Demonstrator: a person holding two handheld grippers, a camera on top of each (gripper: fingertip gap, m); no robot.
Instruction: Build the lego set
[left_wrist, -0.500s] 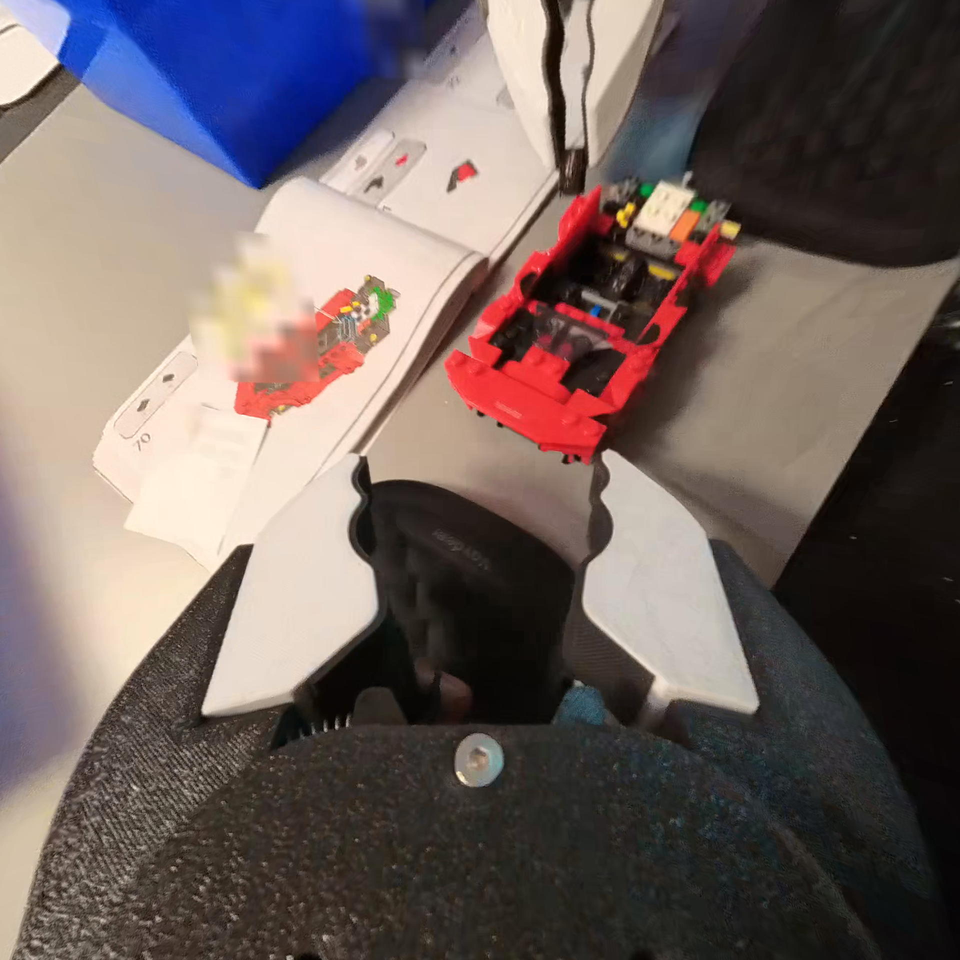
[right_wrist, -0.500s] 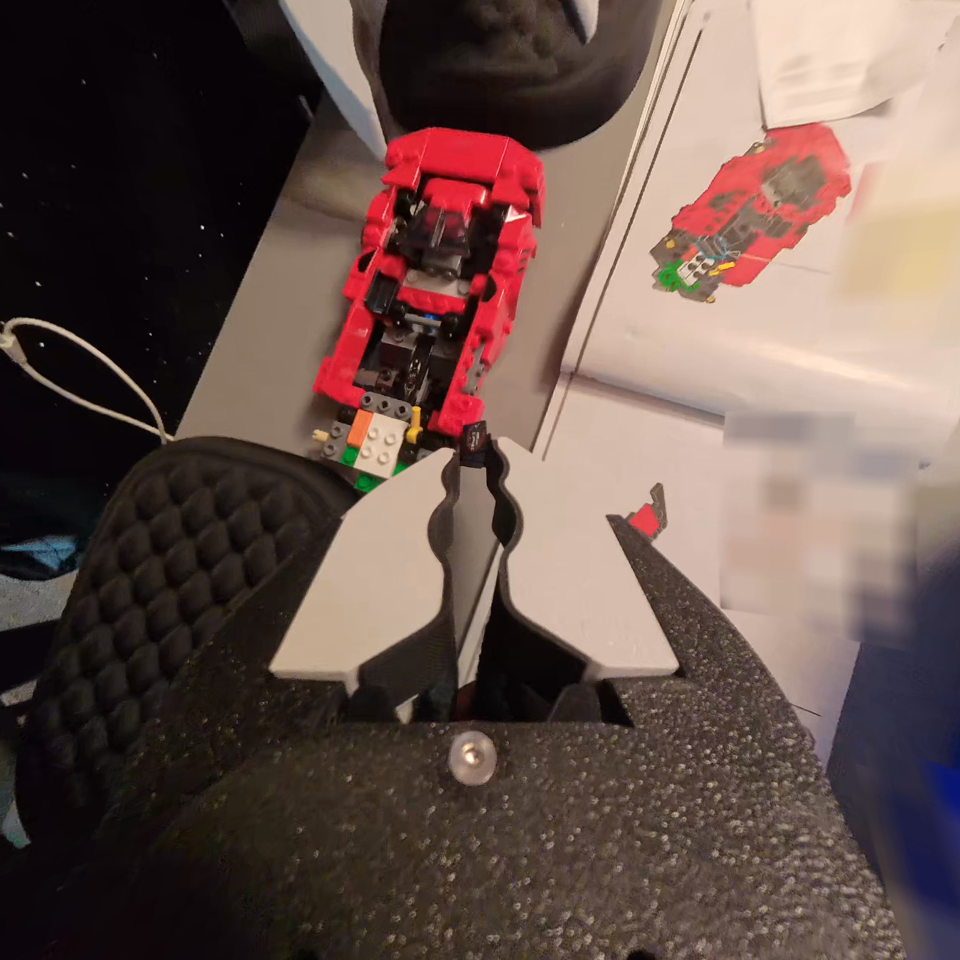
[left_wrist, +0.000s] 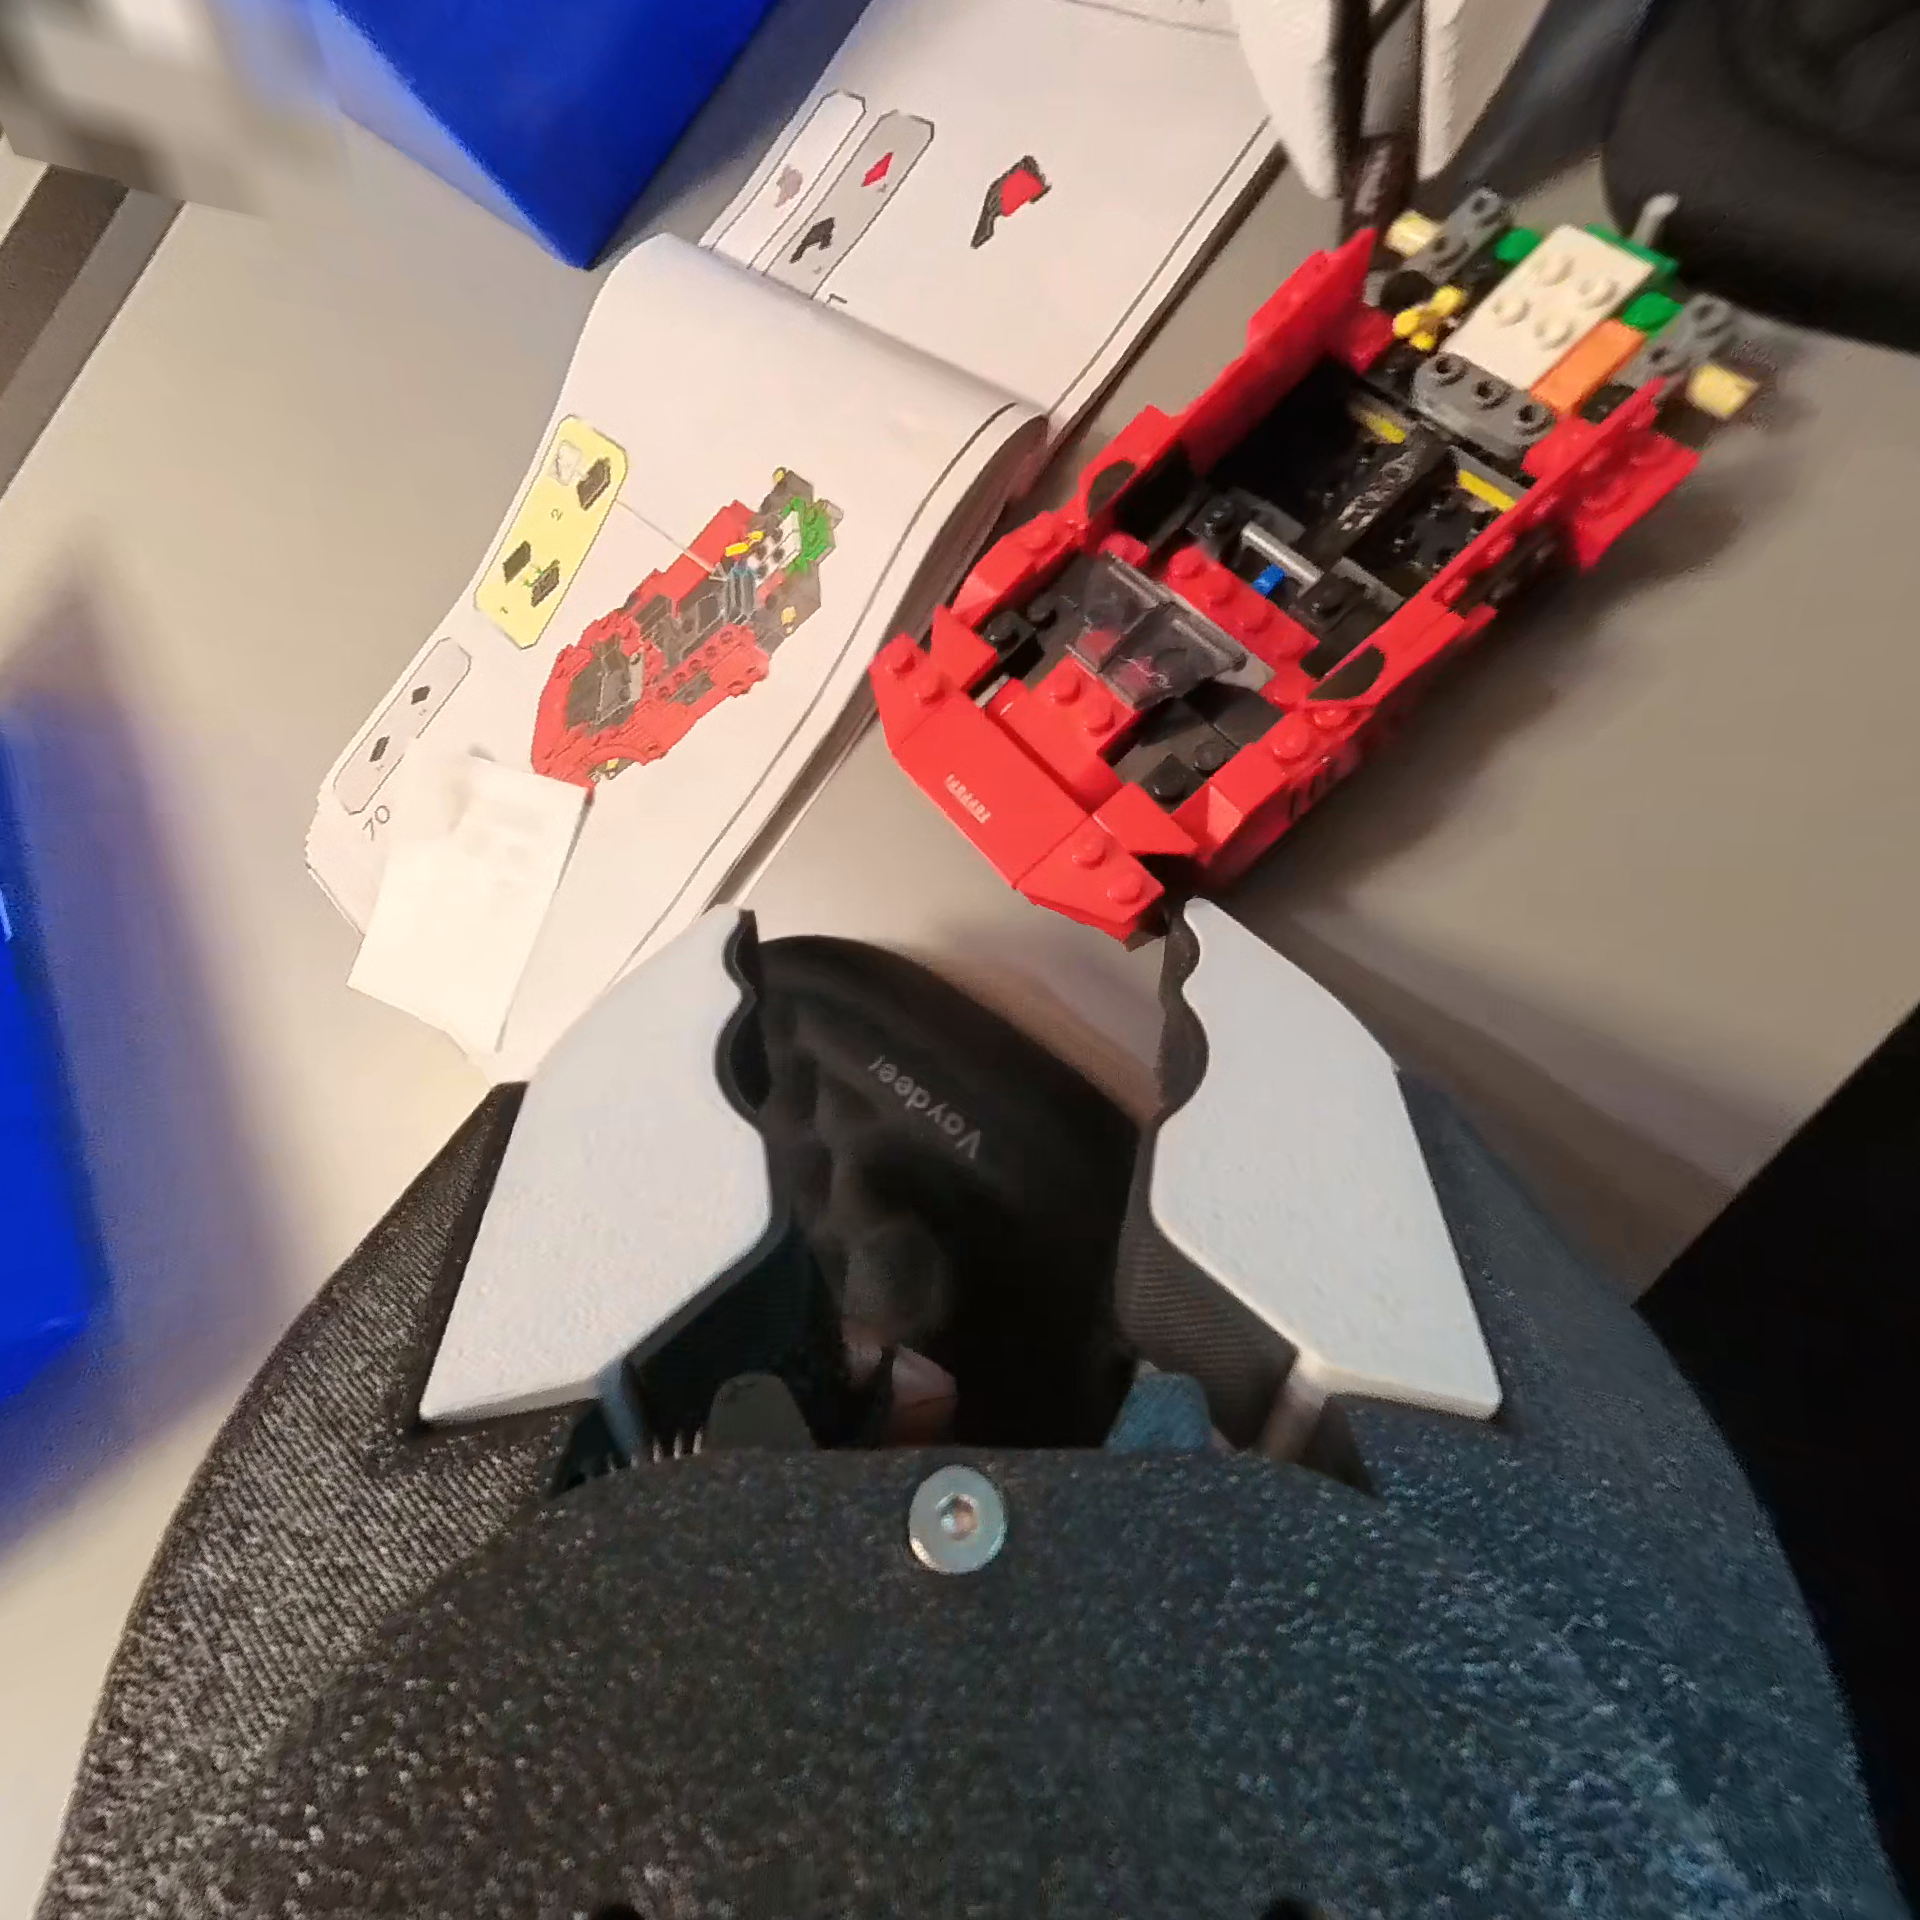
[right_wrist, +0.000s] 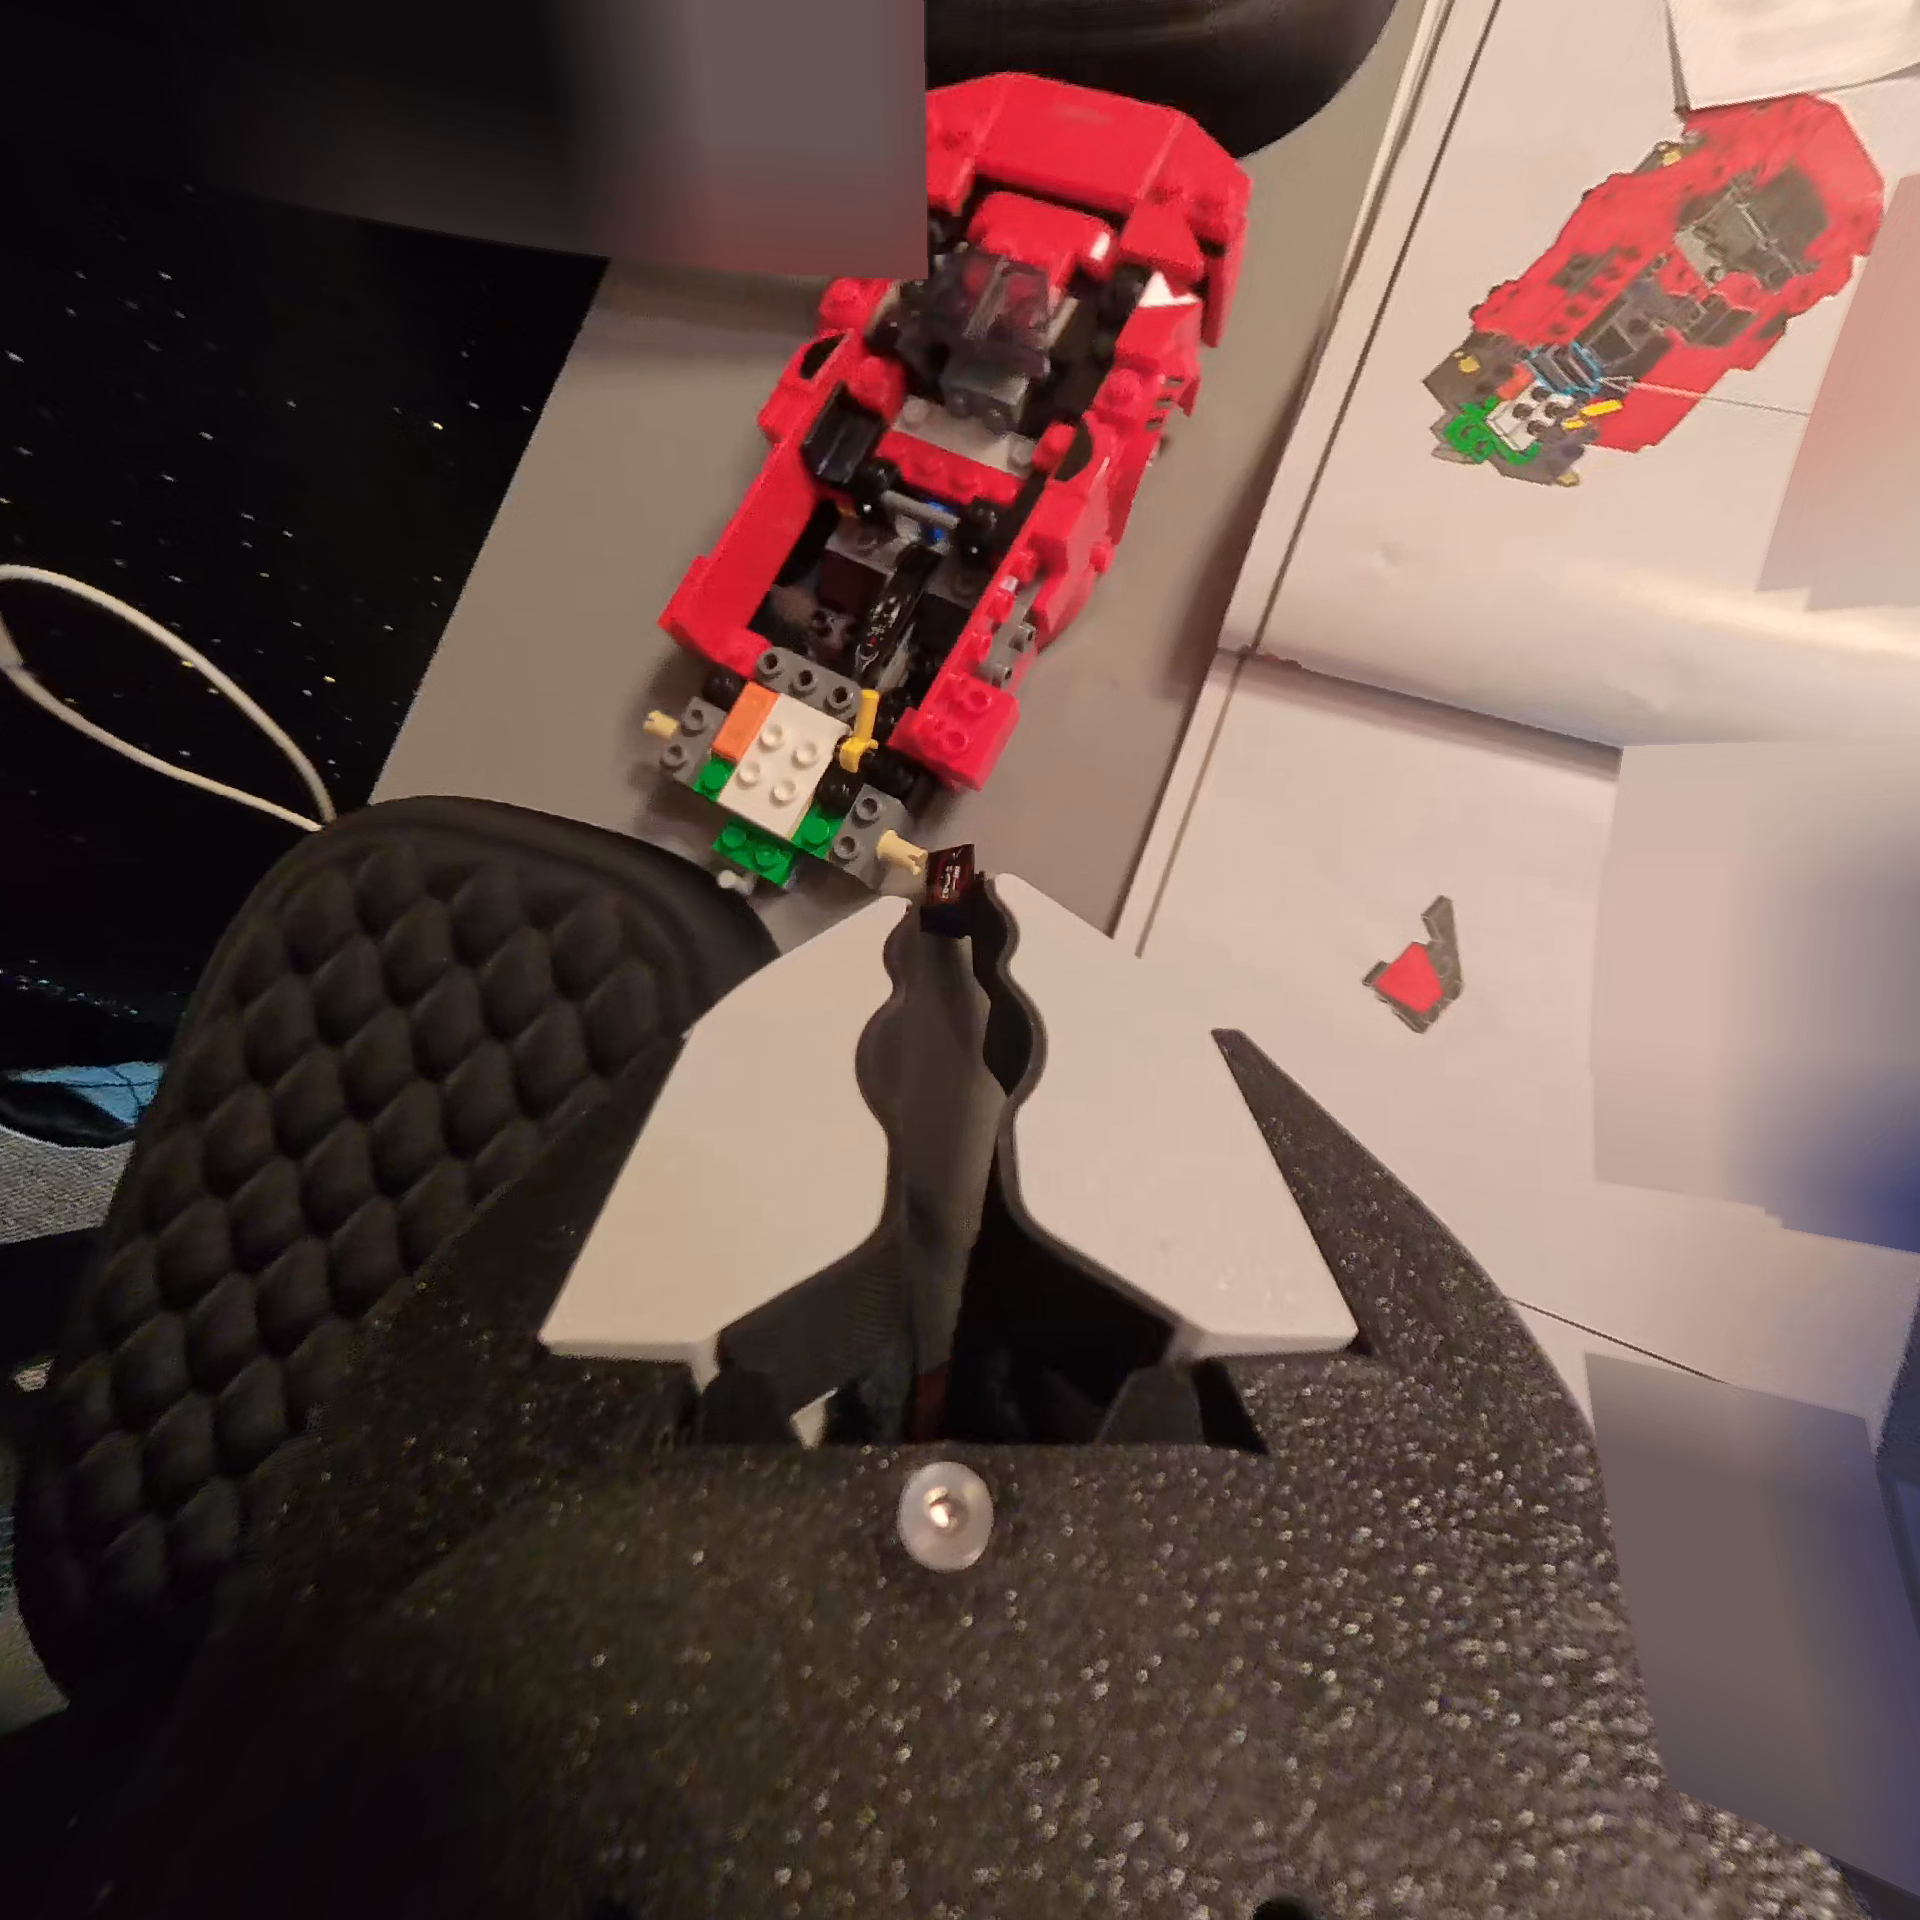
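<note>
A half-built red lego car (left_wrist: 1226, 613) lies on the grey table, its open rear end showing white, orange and green bricks. It also shows in the right wrist view (right_wrist: 935, 499). My left gripper (left_wrist: 961, 925) is open and empty, just in front of the car's nose. My right gripper (right_wrist: 951, 899) is shut on a small dark red piece (right_wrist: 951, 883), held just behind the car's rear end. The right gripper's fingers (left_wrist: 1288, 104) show in the left wrist view beyond the car's rear.
An open instruction booklet (left_wrist: 727, 540) lies beside the car; it also shows in the right wrist view (right_wrist: 1558, 520). A blue box (left_wrist: 540, 94) stands behind the booklet. A black padded rest (right_wrist: 343, 1091) sits near the table edge. A white cable (right_wrist: 156, 707) hangs off the table.
Both grippers have moved closer to the car. The right gripper still holds the small piece, now nearer the car's rear.
</note>
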